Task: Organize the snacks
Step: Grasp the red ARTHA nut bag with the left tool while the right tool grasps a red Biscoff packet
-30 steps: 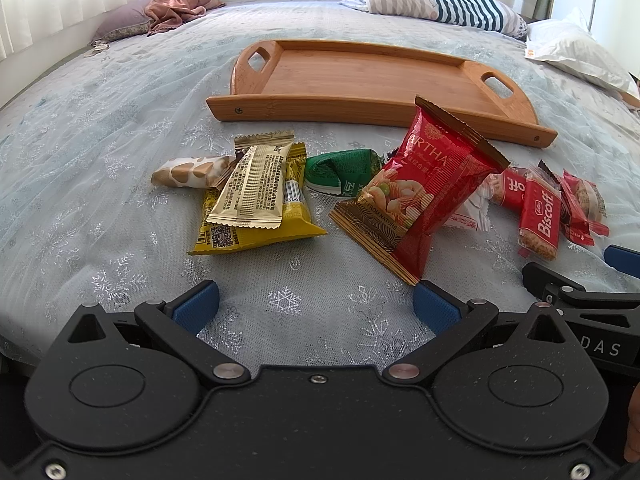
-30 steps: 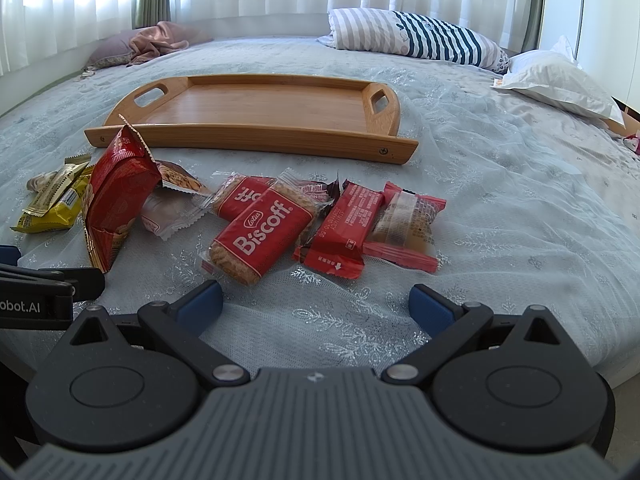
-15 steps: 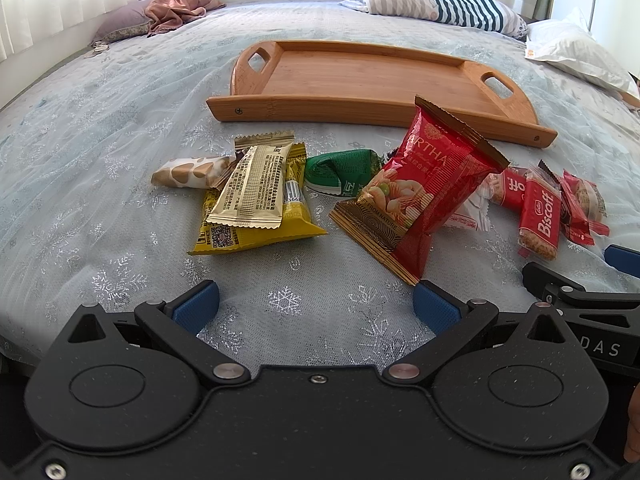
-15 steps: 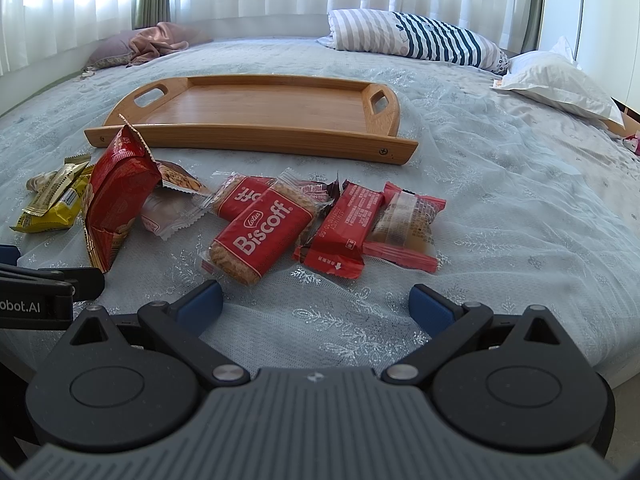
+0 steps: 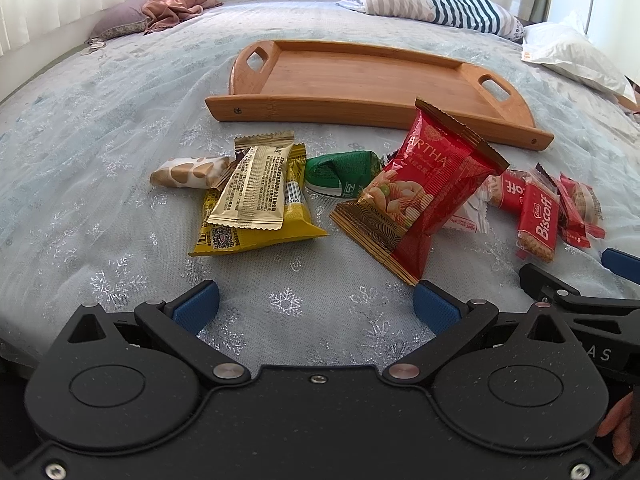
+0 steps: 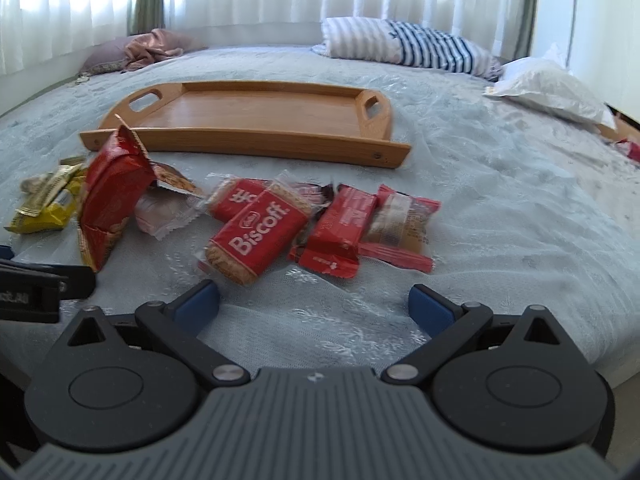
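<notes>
A bed covered in a pale blue spread [image 5: 100, 128] patterned with snowflakes fills both views. A wooden tray [image 5: 372, 118] with cut-out handles lies flat on it, and nothing rests inside.

Just in front of the tray, a loose row of snack packets lies on the spread. From the left: a cream-and-tan spotted bar [image 5: 188, 172], a gold wrapper [image 5: 252, 190] lying on top of a yellow packet [image 5: 260, 234], a green wrapped sweet [image 5: 340, 174], and a large red nut bag [image 5: 428, 192] propped up at a tilt. To the right lie a red Biscoff biscuit pack [image 6: 256, 234], a second red pack [image 6: 344, 220] and a clear-windowed cake packet [image 6: 400, 224], overlapping one another. The right view is somewhat blurred, so smaller wrappers behind them cannot be identified.

The left gripper [image 5: 316, 306] hovers low over the spread, near the yellow packet and nut bag, its blue-tipped fingers spread wide with nothing between them. The right gripper [image 6: 314, 302] sits just short of the Biscoff pack, likewise spread wide and holding nothing.

A striped pillow [image 6: 412, 46] lies far behind.
</notes>
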